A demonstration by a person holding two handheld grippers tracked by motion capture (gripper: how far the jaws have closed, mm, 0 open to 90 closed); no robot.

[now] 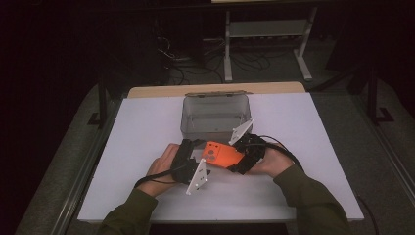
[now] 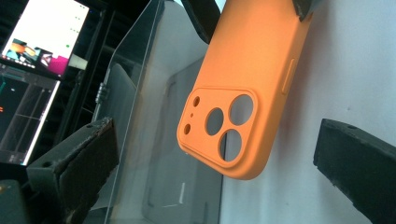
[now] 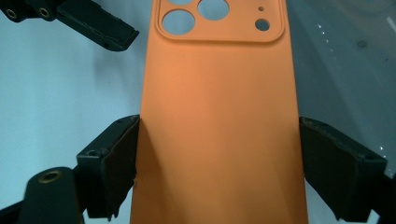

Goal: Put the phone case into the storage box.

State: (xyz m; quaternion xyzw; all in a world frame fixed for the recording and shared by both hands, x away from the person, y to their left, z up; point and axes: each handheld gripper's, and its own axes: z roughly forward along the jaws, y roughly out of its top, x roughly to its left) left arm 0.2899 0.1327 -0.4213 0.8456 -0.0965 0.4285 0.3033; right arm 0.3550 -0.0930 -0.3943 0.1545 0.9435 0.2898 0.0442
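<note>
Two hand-held grippers meet over a white worktop [image 1: 303, 147], seen from above with a person's forearms in olive sleeves coming in from the bottom edge. Largest on the worktop is a clear plastic box [image 1: 215, 117], open-topped with its lid standing up at the back, set near the far middle. Just in front of the box, above the worktop, an orange phone case [image 1: 222, 154] lies stretched between the two tools, its plain back facing up and its camera cut-outs towards the person's left. The right hand-held gripper [image 1: 243, 157] is clamped across the width of the case at its plain end; its own view shows both black pads pressed against the long edges. The left hand-held gripper [image 1: 198, 155] stands wide open, its jaws well apart on either side of the camera end of the case, touching nothing. Behind that end, the left gripper view shows the clear box wall.
</note>
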